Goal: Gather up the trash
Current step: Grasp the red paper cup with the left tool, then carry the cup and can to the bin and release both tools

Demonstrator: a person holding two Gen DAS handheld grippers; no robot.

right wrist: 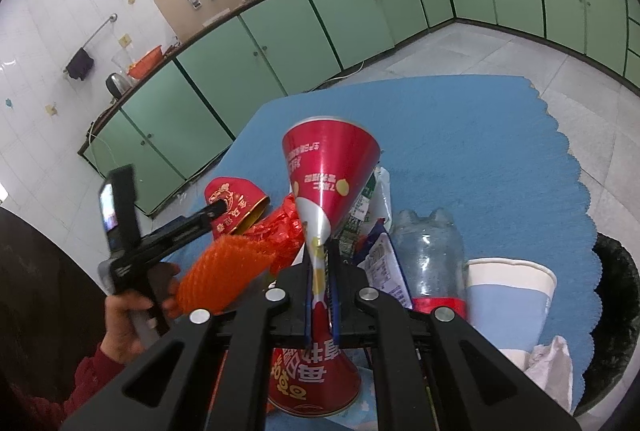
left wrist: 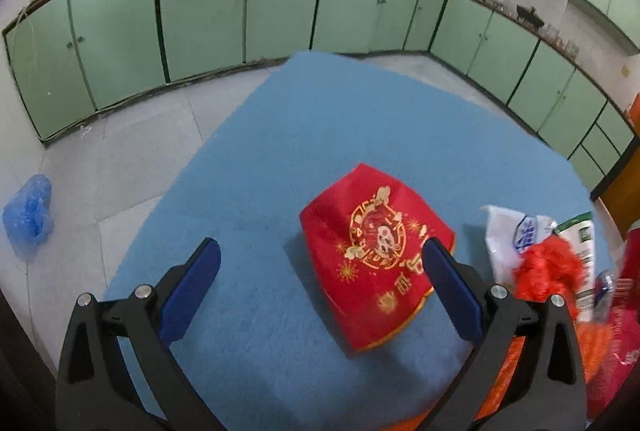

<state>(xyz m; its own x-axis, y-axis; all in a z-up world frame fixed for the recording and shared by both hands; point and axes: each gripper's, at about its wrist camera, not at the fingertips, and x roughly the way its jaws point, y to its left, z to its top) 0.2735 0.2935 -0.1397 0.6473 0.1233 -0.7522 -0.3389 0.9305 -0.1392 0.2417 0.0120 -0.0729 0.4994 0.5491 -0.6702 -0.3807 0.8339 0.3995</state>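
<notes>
Trash clusters at the near edge of the blue-covered surface [left wrist: 280, 159]: a crushed red can [right wrist: 320, 199] is pinched flat at its middle between the closed jaws of the right hand-held gripper [right wrist: 321, 295]. Beside it lie a clear plastic bottle [right wrist: 430, 251], a paper cup [right wrist: 508, 299] and orange mesh [right wrist: 224, 271]. The left hand-held gripper [left wrist: 320, 271] hangs wide open and empty over a red pouch [left wrist: 372, 255].

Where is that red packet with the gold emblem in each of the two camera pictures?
Left wrist view: the red packet lies near the middle on the blue mat, between the open fingers and beyond them.
Right wrist view: the same packet sits left of centre, behind the orange net.
Shared landmark: the green cabinets.
</notes>
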